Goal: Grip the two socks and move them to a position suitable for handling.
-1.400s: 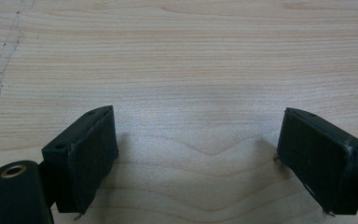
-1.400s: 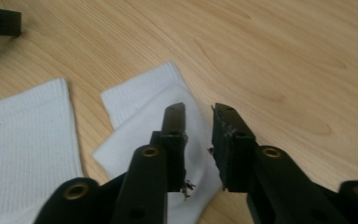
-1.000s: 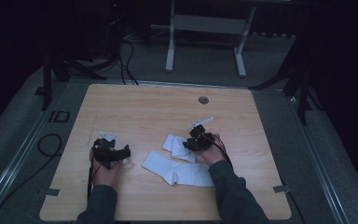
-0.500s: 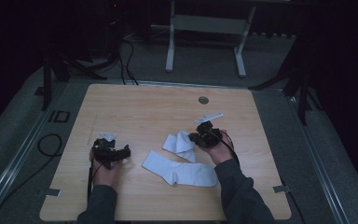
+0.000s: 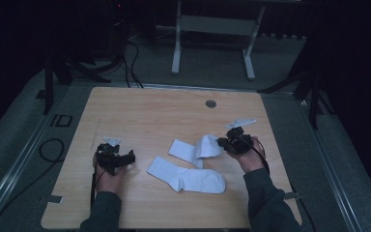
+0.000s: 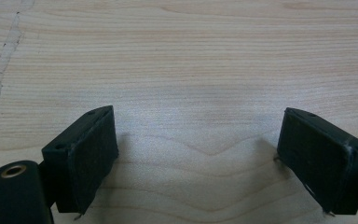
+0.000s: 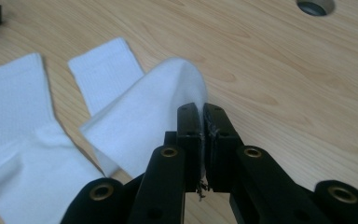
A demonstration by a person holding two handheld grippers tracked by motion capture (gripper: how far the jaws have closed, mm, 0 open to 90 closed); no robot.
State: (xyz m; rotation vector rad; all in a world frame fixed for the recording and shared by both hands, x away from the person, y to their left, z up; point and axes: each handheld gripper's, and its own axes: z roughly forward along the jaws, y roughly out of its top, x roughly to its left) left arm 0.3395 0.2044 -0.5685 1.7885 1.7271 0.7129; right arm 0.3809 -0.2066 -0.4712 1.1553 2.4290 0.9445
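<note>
Two white socks lie on the wooden table (image 5: pixel 164 111). One sock (image 5: pixel 186 176) rests flat near the front middle. The other sock (image 5: pixel 193 147) is behind it, and my right gripper (image 5: pixel 221 141) is shut on its toe end, lifting that end off the table. In the right gripper view the jaws are pressed together on the edge of that lifted sock (image 7: pixel 154 116), with the flat sock (image 7: pixel 23 140) at the left. My left gripper (image 5: pixel 125 159) sits at the front left, open, and its view has both pads (image 6: pixel 91 158) wide apart over bare wood.
A round cable hole (image 5: pixel 211 103) is set in the table's far middle. A metal stand (image 5: pixel 212 38) and cables (image 5: pixel 125 58) are on the floor beyond the table. Dark surroundings border the table on both sides.
My right gripper has moved to the right with the sock's end in it, pulling the folded sock out longer. The left gripper has stayed still.
</note>
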